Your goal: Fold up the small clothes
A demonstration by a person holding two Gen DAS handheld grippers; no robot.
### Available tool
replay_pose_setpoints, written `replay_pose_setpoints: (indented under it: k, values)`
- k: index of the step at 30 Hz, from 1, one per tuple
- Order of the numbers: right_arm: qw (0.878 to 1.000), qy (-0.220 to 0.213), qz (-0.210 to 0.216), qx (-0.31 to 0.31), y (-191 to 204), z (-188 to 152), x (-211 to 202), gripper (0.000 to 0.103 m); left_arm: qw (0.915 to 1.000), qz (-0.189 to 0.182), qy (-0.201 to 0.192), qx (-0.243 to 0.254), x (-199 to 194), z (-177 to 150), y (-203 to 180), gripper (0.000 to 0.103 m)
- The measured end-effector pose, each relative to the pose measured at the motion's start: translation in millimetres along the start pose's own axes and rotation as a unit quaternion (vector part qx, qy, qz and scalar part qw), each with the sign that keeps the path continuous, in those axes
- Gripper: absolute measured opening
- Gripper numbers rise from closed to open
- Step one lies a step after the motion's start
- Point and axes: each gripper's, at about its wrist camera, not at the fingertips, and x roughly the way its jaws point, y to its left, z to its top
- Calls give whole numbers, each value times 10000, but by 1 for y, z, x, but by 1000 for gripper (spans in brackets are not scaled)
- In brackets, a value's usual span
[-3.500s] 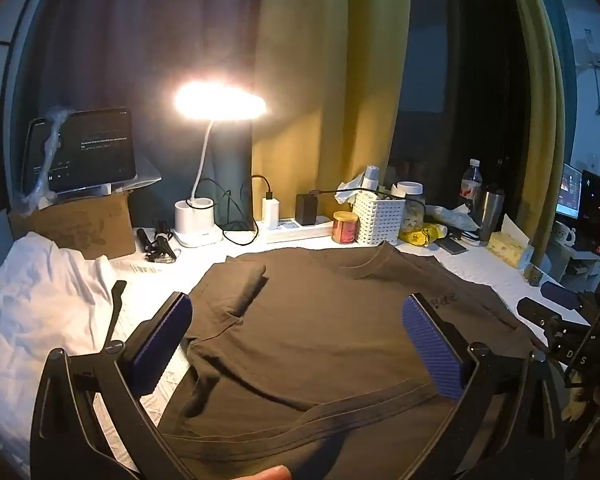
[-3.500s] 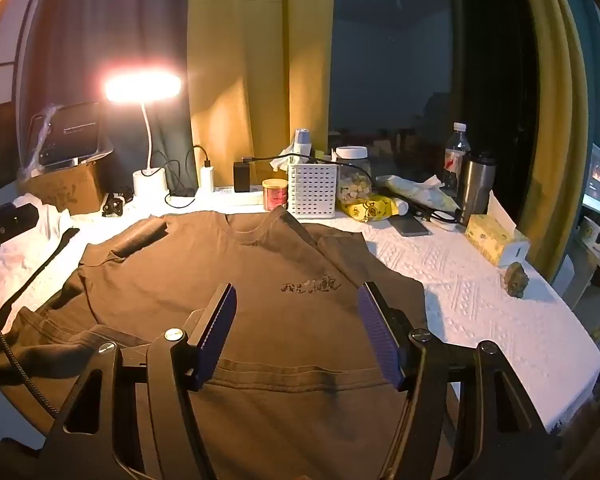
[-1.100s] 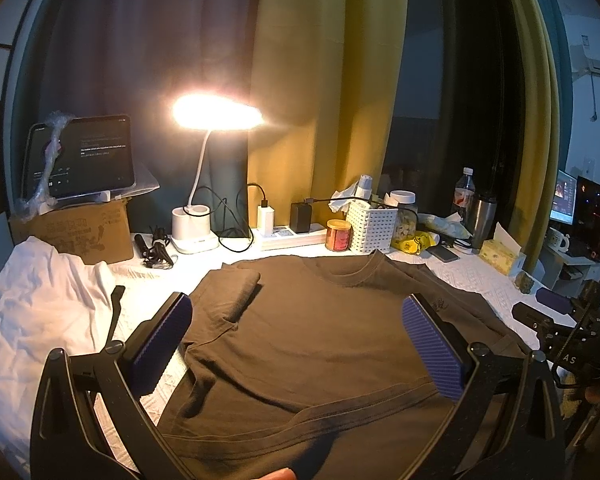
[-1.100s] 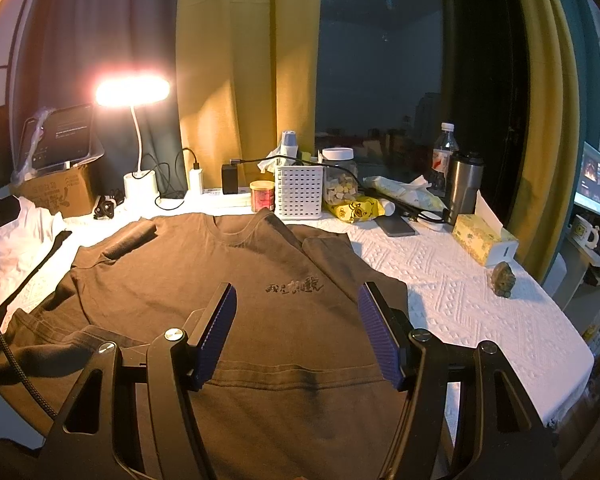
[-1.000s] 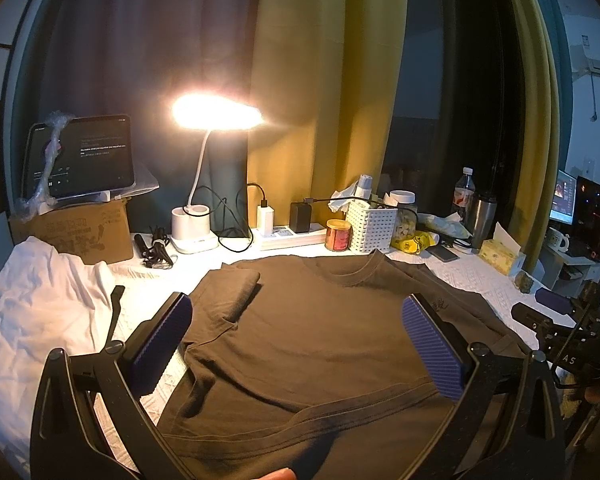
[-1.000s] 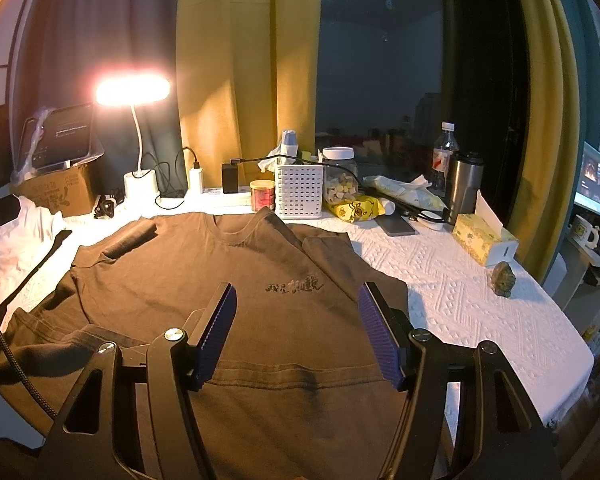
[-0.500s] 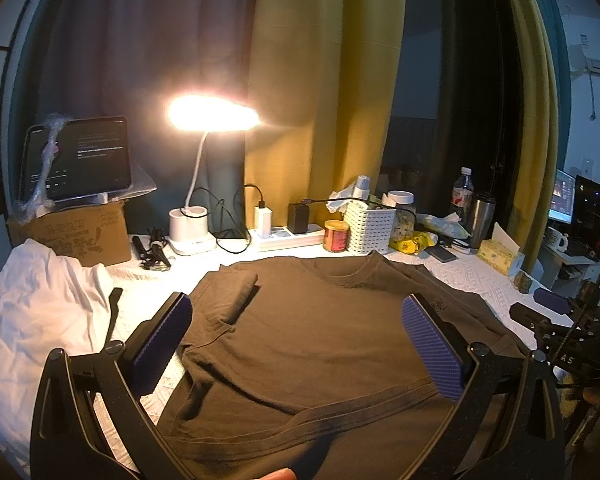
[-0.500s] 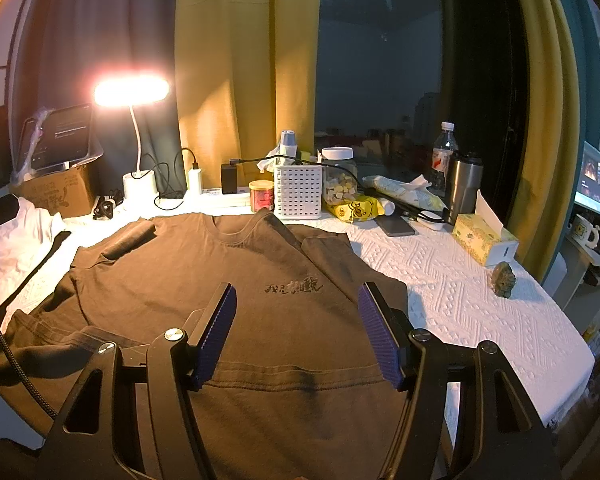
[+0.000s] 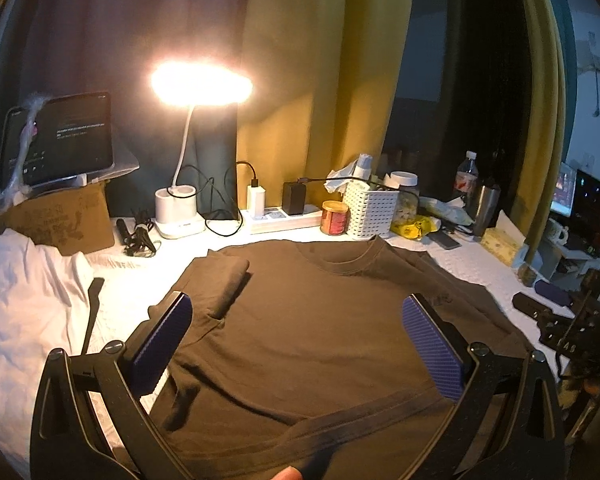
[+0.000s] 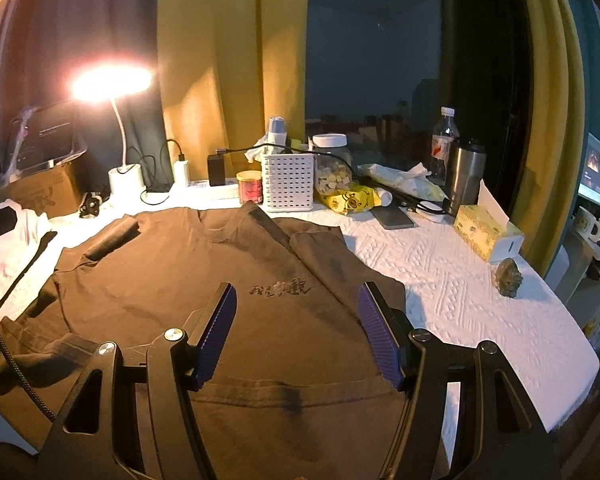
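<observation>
My left gripper (image 9: 296, 344) gapes wide and my right gripper (image 10: 298, 332) is open too, both holding nothing above the brown T-shirt (image 9: 320, 340), which lies flat on the white cloth (image 10: 460, 280); its hem is cut off at six o'clock. Toward twelve, perhaps both sleeves are folded inward, before the lamp (image 9: 180, 200).

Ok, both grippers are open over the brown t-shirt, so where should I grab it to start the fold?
Probably the bottom hem of the brown t-shirt, coming in low from the near table edge. It lies nearest both grippers and rumples up on the left, giving the left gripper an edge to pinch; the right gripper can take the flatter hem. Both sleeves are already folded in.
</observation>
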Motion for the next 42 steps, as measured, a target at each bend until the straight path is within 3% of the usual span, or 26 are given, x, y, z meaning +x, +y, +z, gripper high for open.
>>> replay_pose_setpoints:
  k: [14, 26, 42]
  values:
    - [9989, 446, 88, 114, -49, 21, 52, 67, 9977, -119, 665, -56, 59, 9, -7, 103]
    - [9962, 822, 233, 145, -92, 38, 113, 67, 9942, 188, 1052, -153, 107, 18, -7, 103]
    - [9740, 2149, 584, 409, -127, 10, 202, 67, 9876, 357, 1512, -212, 155, 20, 1, 103]
